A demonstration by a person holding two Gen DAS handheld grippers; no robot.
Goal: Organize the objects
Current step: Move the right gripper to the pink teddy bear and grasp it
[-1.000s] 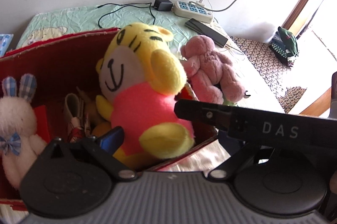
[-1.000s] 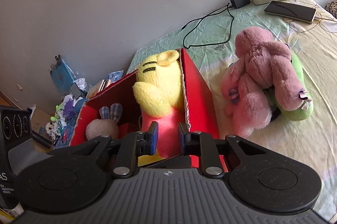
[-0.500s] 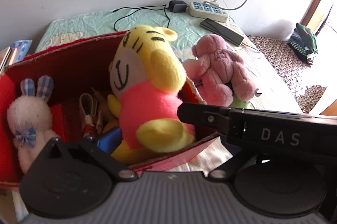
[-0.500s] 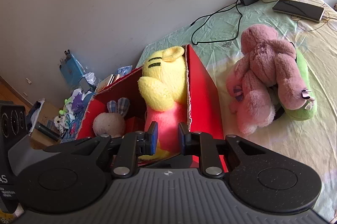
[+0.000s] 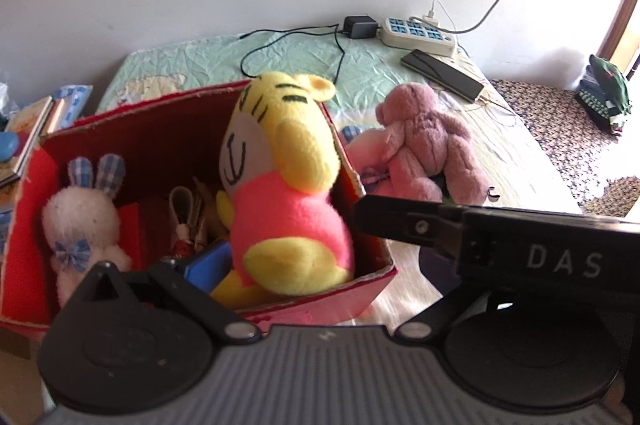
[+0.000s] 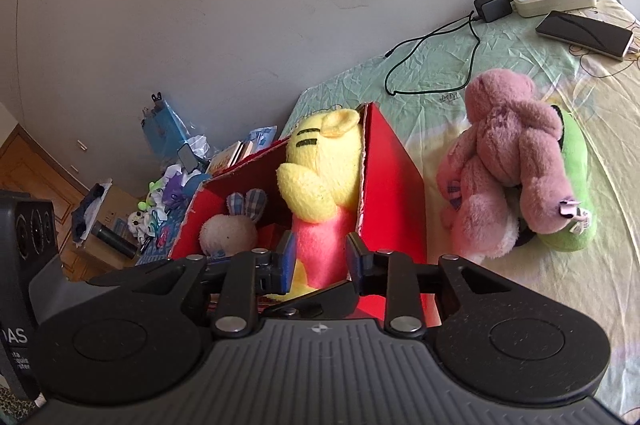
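A red cardboard box [image 5: 160, 101] stands on the bed. In it sit a yellow tiger plush [image 5: 288, 161] in a pink shirt and a white bunny [image 5: 80, 217]. A pink bear [image 5: 432, 141] lies outside, right of the box, and in the right wrist view the pink bear [image 6: 508, 153] rests on a green plush [image 6: 576, 185]. My left gripper [image 5: 332, 261] is spread wide open at the box's near edge, its right finger hidden behind the other tool. My right gripper [image 6: 320, 261] is open by a narrow gap, and the tiger's [image 6: 320, 161] pink body shows between the fingers.
At the far end of the bed lie a power strip [image 5: 420, 33], a black charger with its cable [image 5: 360, 27] and a phone [image 5: 442, 75]. Books [image 5: 28, 129] and floor clutter [image 6: 160, 197] lie left of the box. A wall runs behind the bed.
My left gripper has drawn back and up, so more of the box and bed shows. The right gripper's fingers have parted slightly. The tiger stays in the box.
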